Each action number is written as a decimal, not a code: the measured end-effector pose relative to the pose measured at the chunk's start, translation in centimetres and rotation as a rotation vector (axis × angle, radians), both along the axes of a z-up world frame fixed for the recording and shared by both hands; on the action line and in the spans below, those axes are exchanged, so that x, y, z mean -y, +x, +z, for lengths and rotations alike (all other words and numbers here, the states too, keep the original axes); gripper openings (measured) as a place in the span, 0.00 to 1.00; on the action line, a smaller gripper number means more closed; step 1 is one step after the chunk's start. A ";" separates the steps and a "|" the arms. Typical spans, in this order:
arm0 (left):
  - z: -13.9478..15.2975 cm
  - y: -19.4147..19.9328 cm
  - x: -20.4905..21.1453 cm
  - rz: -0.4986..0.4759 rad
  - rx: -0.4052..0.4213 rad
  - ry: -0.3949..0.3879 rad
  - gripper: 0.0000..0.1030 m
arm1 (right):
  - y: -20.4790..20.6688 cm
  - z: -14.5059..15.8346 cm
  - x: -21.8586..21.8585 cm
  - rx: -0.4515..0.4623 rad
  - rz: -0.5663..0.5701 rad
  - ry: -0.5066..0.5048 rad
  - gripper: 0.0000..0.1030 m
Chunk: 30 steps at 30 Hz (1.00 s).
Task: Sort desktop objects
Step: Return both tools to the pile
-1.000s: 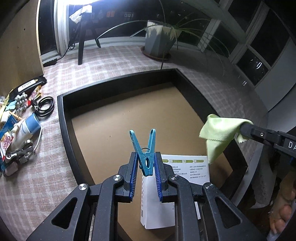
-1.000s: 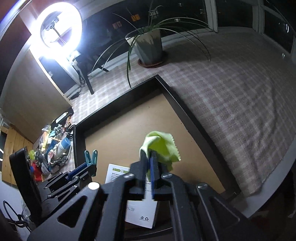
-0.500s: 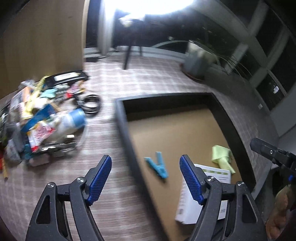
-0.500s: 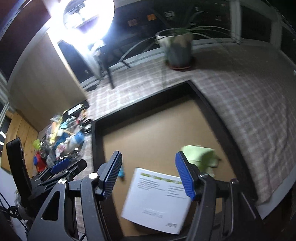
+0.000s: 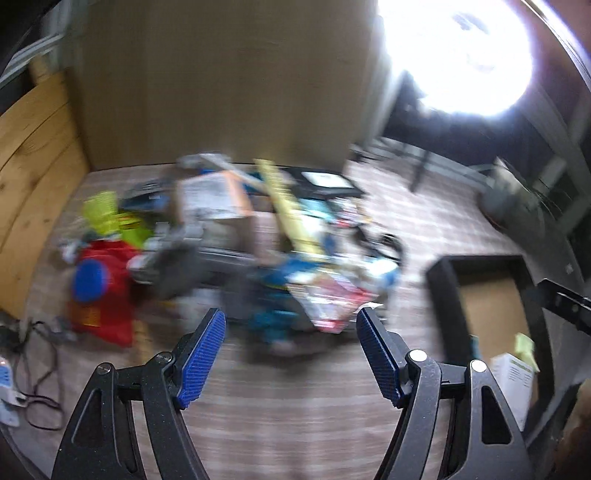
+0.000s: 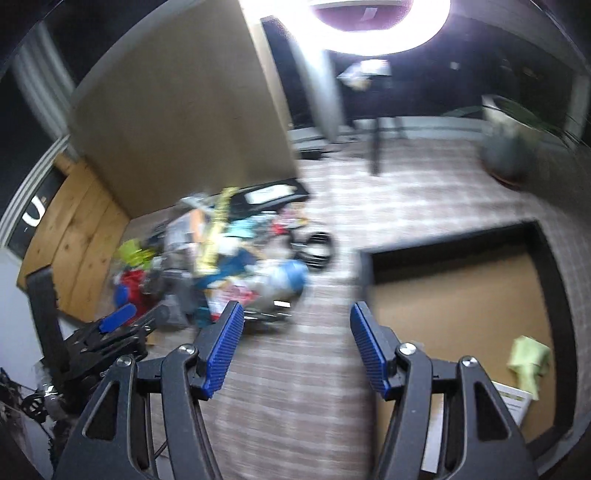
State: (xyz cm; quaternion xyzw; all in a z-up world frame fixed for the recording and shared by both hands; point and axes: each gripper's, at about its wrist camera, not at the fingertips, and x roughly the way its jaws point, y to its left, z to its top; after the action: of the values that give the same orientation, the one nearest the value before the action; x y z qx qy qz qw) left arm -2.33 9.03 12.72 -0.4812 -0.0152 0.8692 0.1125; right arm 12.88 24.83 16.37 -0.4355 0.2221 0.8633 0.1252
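My left gripper [image 5: 291,356] is open and empty above the checked tablecloth, facing a blurred pile of mixed desktop objects [image 5: 236,251]. My right gripper [image 6: 295,347] is open and empty, between that pile [image 6: 236,266] and the black tray [image 6: 554,295]. The tray also shows at the right of the left wrist view [image 5: 439,295]. In it lie a light green cloth [image 6: 528,360] and a white booklet [image 6: 513,402]. The cloth [image 5: 524,347] and booklet [image 5: 513,384] also show in the left wrist view. The blue clothespin is not clearly visible.
A bright ring light [image 6: 380,26] on a stand is at the back. A potted plant [image 6: 509,147] stands at the back right. A brown board [image 5: 221,81] rises behind the pile. A coiled black cable [image 6: 314,247] lies beside the pile.
Both grippers opened and dropped the blue clothespin and green cloth into the tray. Both then swung left toward the pile; the views are motion-blurred.
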 end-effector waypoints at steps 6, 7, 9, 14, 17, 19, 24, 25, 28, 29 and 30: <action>-1.1 -2.5 8.9 0.097 0.020 -0.022 0.70 | -7.6 0.6 6.6 0.017 0.107 -0.013 0.58; -1.3 -2.7 10.1 0.111 0.022 -0.020 0.70 | -8.8 0.5 7.6 0.023 0.123 -0.018 0.58; -1.8 -3.3 12.5 0.134 0.027 -0.018 0.70 | -11.3 0.4 9.8 0.038 0.154 -0.021 0.58; -3.3 -5.0 16.7 0.150 0.053 -0.011 0.71 | -17.0 -1.3 14.5 0.098 0.199 -0.060 0.58; -3.7 -5.8 17.6 0.132 0.058 -0.010 0.71 | -19.6 -2.4 16.1 0.144 0.195 -0.044 0.58; -3.8 -6.3 17.9 0.116 0.053 -0.014 0.72 | -20.9 -3.6 16.7 0.195 0.180 -0.090 0.58; -4.0 -7.2 18.3 0.066 0.043 -0.011 0.73 | -22.5 -6.2 17.6 0.283 0.153 -0.221 0.57; -4.2 -7.5 18.4 0.060 0.047 -0.003 0.73 | -22.7 -6.6 17.9 0.296 0.145 -0.227 0.56; -4.4 -8.1 18.4 0.040 0.042 -0.012 0.73 | -23.6 -8.3 17.9 0.341 0.097 -0.273 0.54; -4.5 -8.3 18.3 0.036 0.040 -0.017 0.73 | -23.9 -8.6 17.6 0.347 0.069 -0.292 0.54; -4.6 -8.5 18.3 0.032 0.040 -0.022 0.73 | -24.2 -8.9 17.4 0.351 0.042 -0.309 0.54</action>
State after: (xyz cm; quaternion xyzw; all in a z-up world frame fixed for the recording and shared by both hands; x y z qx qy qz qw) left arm -10.83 -9.23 8.13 -0.4993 -0.0158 0.8613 0.0930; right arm -11.27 7.44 7.45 -0.5974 0.3174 0.7326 0.0758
